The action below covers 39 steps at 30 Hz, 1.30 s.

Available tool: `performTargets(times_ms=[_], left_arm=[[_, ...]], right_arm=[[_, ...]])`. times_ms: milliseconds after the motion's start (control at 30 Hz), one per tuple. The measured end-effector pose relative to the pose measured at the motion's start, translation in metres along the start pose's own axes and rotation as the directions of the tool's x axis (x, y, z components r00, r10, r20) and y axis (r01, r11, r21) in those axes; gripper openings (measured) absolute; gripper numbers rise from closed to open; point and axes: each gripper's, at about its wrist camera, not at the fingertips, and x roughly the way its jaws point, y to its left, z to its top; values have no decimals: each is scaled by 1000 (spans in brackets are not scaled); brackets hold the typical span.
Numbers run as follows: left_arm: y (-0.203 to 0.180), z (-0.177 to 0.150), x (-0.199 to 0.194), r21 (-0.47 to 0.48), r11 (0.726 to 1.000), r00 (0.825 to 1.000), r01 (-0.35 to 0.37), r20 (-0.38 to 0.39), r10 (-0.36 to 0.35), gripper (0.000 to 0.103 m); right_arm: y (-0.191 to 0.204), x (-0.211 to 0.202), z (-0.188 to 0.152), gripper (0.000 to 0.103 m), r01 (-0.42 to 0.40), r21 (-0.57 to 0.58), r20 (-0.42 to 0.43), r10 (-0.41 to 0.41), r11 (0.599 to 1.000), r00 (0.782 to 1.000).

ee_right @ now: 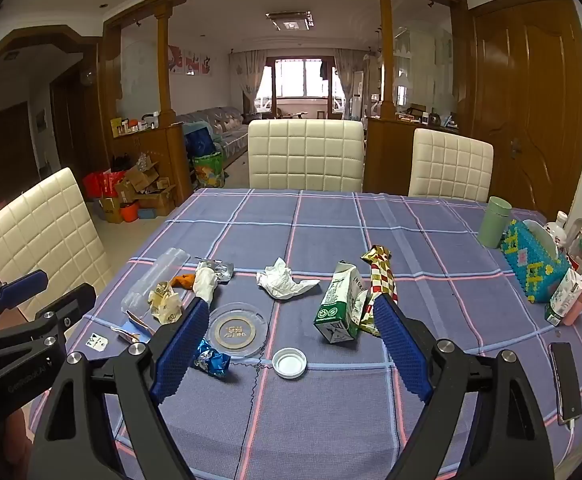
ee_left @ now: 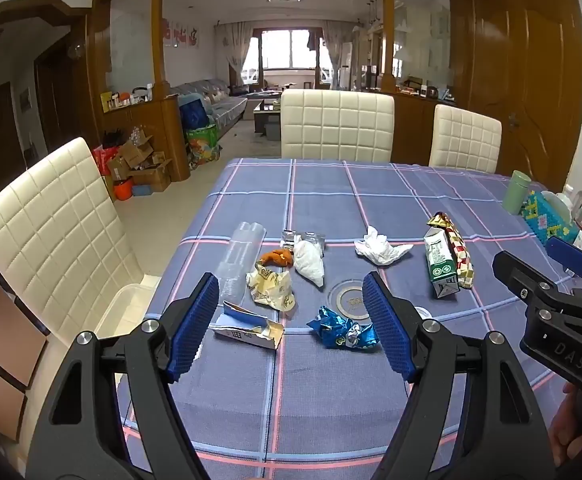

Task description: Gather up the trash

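Trash lies scattered on the plaid tablecloth [ee_left: 331, 376]. A crumpled blue foil wrapper [ee_left: 341, 330] and a torn white carton [ee_left: 247, 326] lie just beyond my left gripper [ee_left: 291, 320], which is open and empty above the table. Farther off are a yellow wrapper [ee_left: 271, 286], a clear plastic bottle [ee_left: 237, 260], orange peel [ee_left: 277, 257], a white bag [ee_left: 309, 262], a crumpled tissue [ee_left: 381, 249], a green milk carton [ee_left: 441, 266] and a checkered wrapper [ee_left: 461, 248]. My right gripper [ee_right: 291, 344] is open and empty over a white lid [ee_right: 289, 362], with the milk carton [ee_right: 337, 306] ahead.
A glass ashtray [ee_right: 237, 330] sits mid-table. A green cup [ee_right: 495, 222], beaded tissue box [ee_right: 535, 266], bottles and a small carton [ee_right: 565, 298] stand at the right edge, with a phone [ee_right: 567, 382]. Cream chairs [ee_right: 305, 154] surround the table.
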Motion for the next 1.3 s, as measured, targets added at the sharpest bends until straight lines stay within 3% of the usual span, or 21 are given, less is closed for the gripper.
performTargets(times_ms=[967, 1300], left_arm=[[1, -6, 9, -4, 1000, 1000, -7, -14, 7, 74], [5, -9, 23, -4, 1000, 999, -7, -50, 7, 74]], right_arm=[[0, 2, -3, 82, 3, -2, -6, -3, 1000, 1000], [2, 23, -9, 82, 2, -1, -42, -2, 1000, 999]])
